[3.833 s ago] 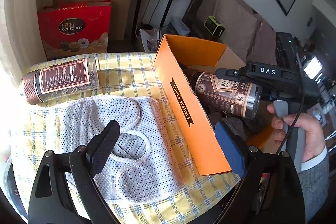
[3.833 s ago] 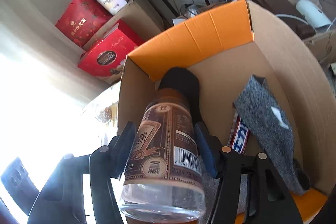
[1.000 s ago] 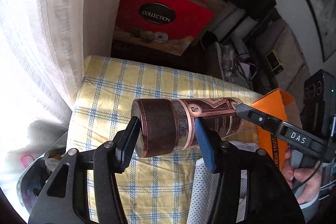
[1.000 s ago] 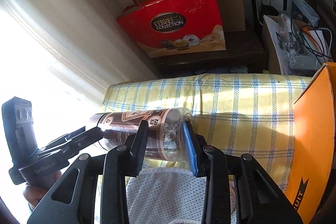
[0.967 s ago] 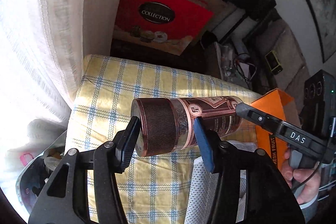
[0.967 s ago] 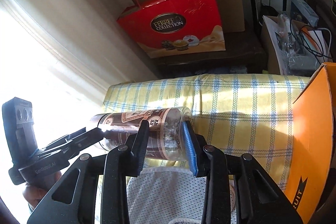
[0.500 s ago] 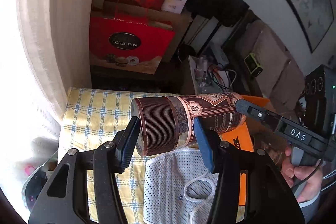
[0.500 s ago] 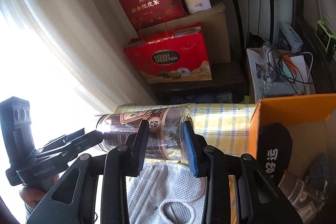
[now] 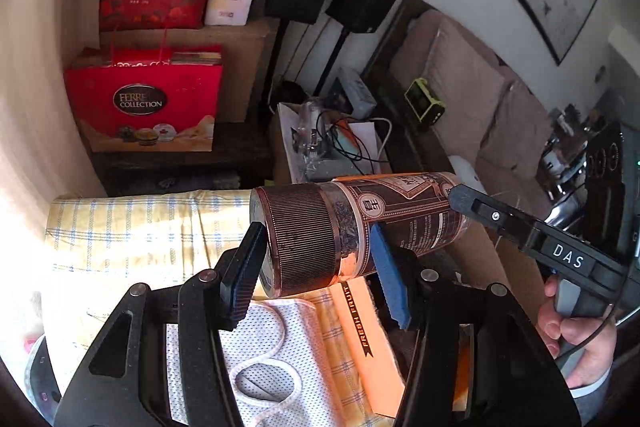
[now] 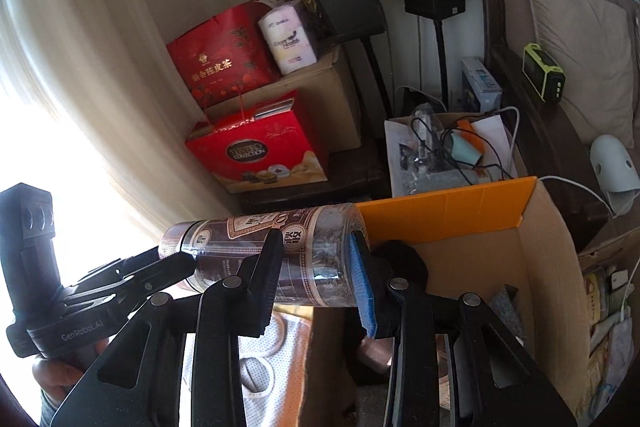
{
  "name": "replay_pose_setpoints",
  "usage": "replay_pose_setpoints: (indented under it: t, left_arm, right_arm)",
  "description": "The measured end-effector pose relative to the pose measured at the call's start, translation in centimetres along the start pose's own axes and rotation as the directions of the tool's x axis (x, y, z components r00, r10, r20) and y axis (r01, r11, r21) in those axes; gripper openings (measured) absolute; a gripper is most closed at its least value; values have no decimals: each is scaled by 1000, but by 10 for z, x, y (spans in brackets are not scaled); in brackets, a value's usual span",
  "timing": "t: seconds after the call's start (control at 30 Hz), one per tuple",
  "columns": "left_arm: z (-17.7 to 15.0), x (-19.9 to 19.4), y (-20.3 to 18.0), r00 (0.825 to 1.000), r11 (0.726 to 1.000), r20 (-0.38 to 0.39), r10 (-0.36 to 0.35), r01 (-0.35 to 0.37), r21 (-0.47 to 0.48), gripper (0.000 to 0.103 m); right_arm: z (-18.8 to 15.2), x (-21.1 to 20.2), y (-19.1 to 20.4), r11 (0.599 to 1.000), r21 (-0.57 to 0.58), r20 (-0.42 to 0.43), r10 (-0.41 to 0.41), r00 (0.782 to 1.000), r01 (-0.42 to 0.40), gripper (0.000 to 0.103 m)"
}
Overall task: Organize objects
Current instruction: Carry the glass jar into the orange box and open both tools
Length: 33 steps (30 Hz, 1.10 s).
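A brown jar is held level in the air by both claws, above the yellow checked cloth and the near edge of the orange cardboard box. The ribbed lid end is clenched by the left claw, and the clear base end is gripped by the right claw. A white mesh mask is seen lying on the cloth below, beside the box. A black-capped bottle lies inside the box.
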<state>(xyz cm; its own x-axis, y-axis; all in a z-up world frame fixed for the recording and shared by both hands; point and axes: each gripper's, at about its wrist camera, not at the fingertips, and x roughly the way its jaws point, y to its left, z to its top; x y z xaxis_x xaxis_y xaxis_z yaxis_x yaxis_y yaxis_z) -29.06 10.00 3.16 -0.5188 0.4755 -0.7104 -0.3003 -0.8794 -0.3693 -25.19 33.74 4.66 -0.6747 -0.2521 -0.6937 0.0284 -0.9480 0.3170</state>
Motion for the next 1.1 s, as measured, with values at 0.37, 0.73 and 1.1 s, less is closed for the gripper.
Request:
replay_pose_setpoints:
  t: [0.37, 0.73, 1.1]
  left_arm:
    - [-4, 70, -81, 996, 994, -85, -39, 48, 99, 51]
    - [-9, 143, -118, 980, 986, -196, 18, 15, 167, 53]
    - [-25, 107, -116, 988, 975, -155, -6, 40, 220, 76]
  right_arm:
    - [-10, -24, -98, 988, 131, 16, -83, 996, 80, 34]
    - [-23, 0, -163, 964, 226, -11, -143, 990, 142, 34]
    - [-33, -6, -163, 965, 185, -7, -187, 982, 185, 33]
